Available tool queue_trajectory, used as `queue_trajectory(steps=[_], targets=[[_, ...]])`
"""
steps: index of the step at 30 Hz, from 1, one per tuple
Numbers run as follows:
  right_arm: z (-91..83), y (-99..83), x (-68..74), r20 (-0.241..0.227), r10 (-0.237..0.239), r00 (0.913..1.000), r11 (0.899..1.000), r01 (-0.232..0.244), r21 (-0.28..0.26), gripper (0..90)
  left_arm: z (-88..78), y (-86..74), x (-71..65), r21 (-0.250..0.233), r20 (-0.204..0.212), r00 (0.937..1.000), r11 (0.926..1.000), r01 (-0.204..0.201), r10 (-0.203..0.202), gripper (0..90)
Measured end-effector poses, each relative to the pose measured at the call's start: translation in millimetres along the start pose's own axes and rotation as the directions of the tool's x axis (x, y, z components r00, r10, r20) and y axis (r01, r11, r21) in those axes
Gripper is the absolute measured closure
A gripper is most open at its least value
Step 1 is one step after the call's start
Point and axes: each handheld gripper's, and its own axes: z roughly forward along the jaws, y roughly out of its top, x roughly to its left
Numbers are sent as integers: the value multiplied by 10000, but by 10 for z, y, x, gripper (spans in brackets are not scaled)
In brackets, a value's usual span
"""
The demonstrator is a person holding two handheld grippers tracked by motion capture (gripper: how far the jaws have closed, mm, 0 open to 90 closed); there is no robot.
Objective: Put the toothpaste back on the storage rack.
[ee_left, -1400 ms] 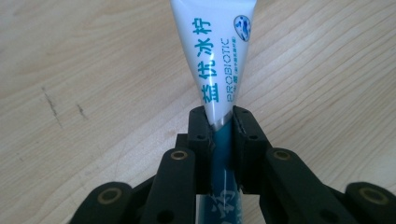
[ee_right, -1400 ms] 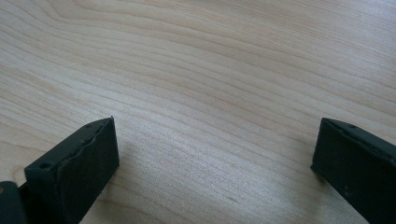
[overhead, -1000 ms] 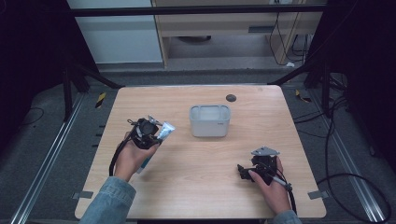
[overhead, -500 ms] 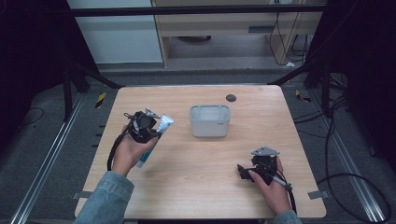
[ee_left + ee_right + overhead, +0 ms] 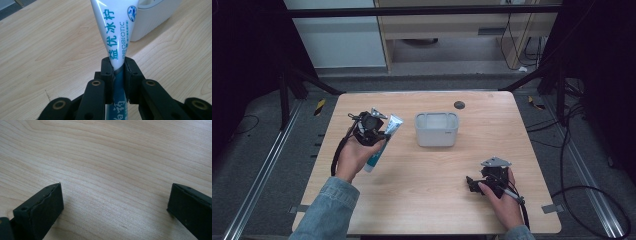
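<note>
Fingers of left gripper pinch white-and-teal soft plastic toothpaste tube mid-body above counter, right gripper wide open, empty; tube may slip or droop.

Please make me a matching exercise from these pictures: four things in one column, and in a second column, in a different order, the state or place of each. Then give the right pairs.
Things:
1. toothpaste tube
2. white bin
3. right gripper
4. small dark disc

States or places:
A. open, holding nothing, over bare wood
B. near the far edge of the table
C. pinched between the jaws of the left gripper
D. standing near the middle of the table

Pairs: 1-C, 2-D, 3-A, 4-B
</note>
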Motion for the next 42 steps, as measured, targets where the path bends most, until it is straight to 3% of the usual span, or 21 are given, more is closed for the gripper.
queue_trajectory(steps=[8,17,27,32,42], targets=[[0,0,-1,5,-9,10000,10000,9,-5,4,-133,72,14,-394,117,9999,9992,76,-71,793],[2,2,0,-1,2,10000,10000,-2,2,4,-267,218,-113,-643,16,9997,9976,-242,244,793],[2,2,0,1,-7,10000,10000,7,1,3,-220,347,-202,-778,196,9994,9966,-265,281,794],[3,3,0,4,-2,10000,10000,2,1,3,-229,459,-257,-713,-90,9981,9956,-615,610,794],[-3,7,8,-49,153,9999,9999,-153,48,3,-298,628,-350,-1062,-109,9976,9919,-693,685,794]])
